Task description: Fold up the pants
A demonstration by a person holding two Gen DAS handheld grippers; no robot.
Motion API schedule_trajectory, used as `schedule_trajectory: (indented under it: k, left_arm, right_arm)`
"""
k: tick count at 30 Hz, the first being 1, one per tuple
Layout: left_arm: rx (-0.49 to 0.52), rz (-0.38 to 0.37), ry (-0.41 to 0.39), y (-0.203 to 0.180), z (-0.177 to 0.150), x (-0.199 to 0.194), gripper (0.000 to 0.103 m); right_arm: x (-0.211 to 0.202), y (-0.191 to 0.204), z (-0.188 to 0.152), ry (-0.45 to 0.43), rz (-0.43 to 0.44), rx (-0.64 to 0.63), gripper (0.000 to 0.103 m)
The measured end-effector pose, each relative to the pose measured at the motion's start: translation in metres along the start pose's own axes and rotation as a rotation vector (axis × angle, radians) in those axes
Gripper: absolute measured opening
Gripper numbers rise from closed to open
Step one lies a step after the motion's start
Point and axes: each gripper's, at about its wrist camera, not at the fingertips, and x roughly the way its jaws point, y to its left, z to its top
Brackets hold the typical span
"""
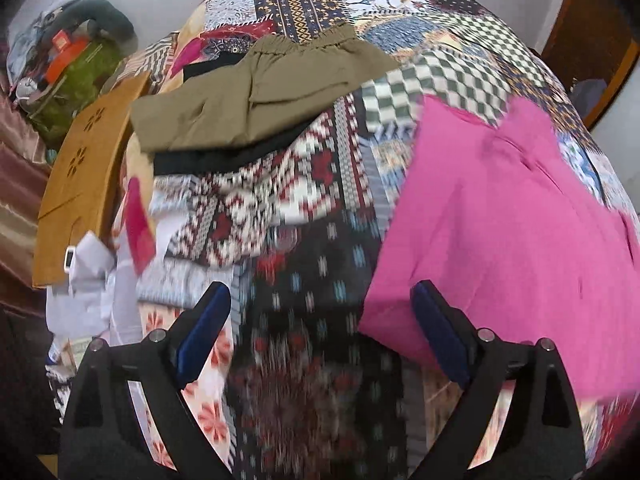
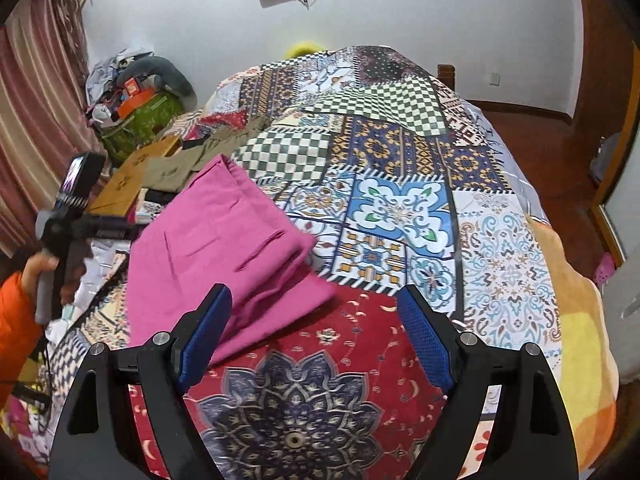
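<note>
Looks like the bright pink cotton pants (image 2: 216, 240) are already folded into a flat bundle on the patchwork-print bedspread (image 2: 400, 208), so I'd guess this pair is basically done. Both the left gripper (image 1: 322, 332) and right gripper (image 2: 314, 336) hover with jaws wide apart, holding nothing. Next is probably the olive-khaki elastic-waist pants (image 1: 256, 96) lying farther back, on a black garment (image 1: 224, 158), beside a brown cardboard box (image 1: 80, 184).

Black garment (image 1: 224, 160) mostly hidden under olive pants (image 1: 256, 96).
</note>
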Motion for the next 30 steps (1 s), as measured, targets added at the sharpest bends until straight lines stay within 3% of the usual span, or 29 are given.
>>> schedule_trajectory:
  k: [8, 12, 17, 19, 21, 26, 29, 30]
  left_arm:
    - [0.042, -0.051, -0.047, -0.011, -0.043, -0.034, 0.093]
    - [0.127, 0.057, -0.082, -0.015, -0.047, -0.043, 0.093]
    - [0.133, 0.068, -0.116, -0.01, -0.041, -0.055, 0.092]
    - [0.124, 0.042, -0.151, -0.011, -0.034, -0.065, 0.092]
    - [0.118, 0.01, -0.181, -0.015, -0.026, -0.074, 0.092]
    - [0.138, -0.074, -0.26, -0.039, 0.003, -0.089, 0.092]
    - [0.156, -0.171, -0.26, -0.056, 0.019, -0.088, 0.078]
    - [0.172, -0.193, -0.249, -0.062, 0.022, -0.086, 0.065]
  right_arm:
    - [0.014, 0.02, -0.005, 0.021, 0.062, -0.011, 0.082]
    - [0.018, 0.027, -0.006, 0.04, 0.083, -0.026, 0.08]
    - [0.035, 0.026, -0.013, 0.102, 0.044, -0.075, 0.07]
    - [0.039, 0.018, -0.017, 0.121, 0.084, -0.046, 0.065]
    - [0.035, 0.018, -0.016, 0.122, 0.119, -0.042, 0.048]
    - [0.02, 0.022, 0.006, 0.049, 0.096, -0.075, 0.047]
    - [0.02, 0.024, 0.023, 0.014, 0.097, -0.09, 0.047]
    - [0.023, 0.027, 0.029, 0.01, 0.103, -0.1, 0.047]
